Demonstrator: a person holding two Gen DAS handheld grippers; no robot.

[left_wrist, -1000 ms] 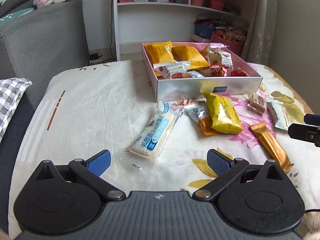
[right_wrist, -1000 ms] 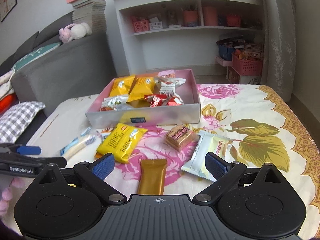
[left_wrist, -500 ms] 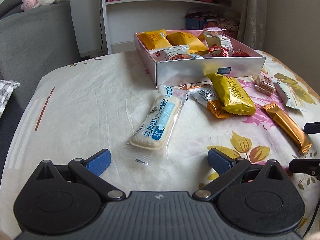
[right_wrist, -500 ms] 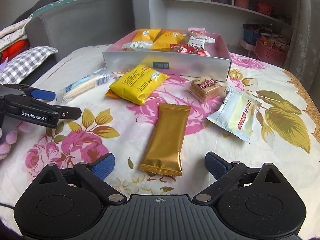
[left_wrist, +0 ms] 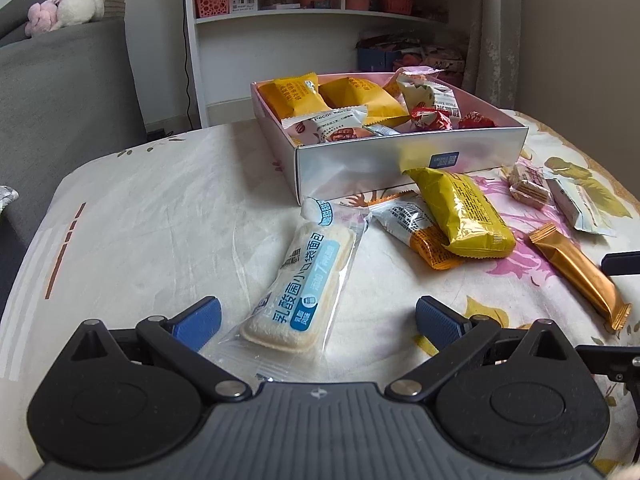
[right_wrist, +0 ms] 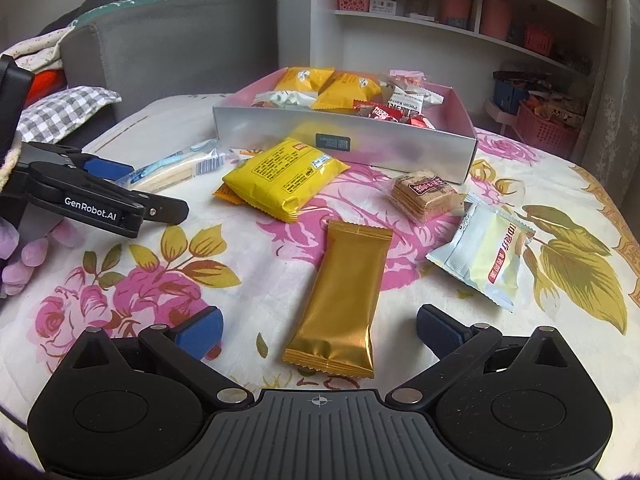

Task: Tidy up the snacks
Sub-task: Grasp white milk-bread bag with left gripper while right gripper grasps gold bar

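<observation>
My left gripper (left_wrist: 318, 320) is open, its fingers on either side of the near end of a white-and-blue bread packet (left_wrist: 306, 288) lying on the cloth. My right gripper (right_wrist: 318, 330) is open around the near end of a gold bar wrapper (right_wrist: 344, 296). A silver box with a pink inside (left_wrist: 384, 160) holds several snacks. A yellow packet (right_wrist: 286, 178), a wafer pack (right_wrist: 426, 196) and a pale packet (right_wrist: 486, 258) lie loose in front of the box (right_wrist: 400, 152). The left gripper also shows in the right wrist view (right_wrist: 132, 196).
A flowered cloth (right_wrist: 160, 272) covers the table. A grey sofa (left_wrist: 60, 92) stands at the left and a white shelf (left_wrist: 320, 12) behind. An orange packet (left_wrist: 434, 246) lies under the yellow one (left_wrist: 460, 212).
Both grippers have moved forward and down: the bread packet now lies between the left fingers and the gold bar between the right fingers. Both stay open.
</observation>
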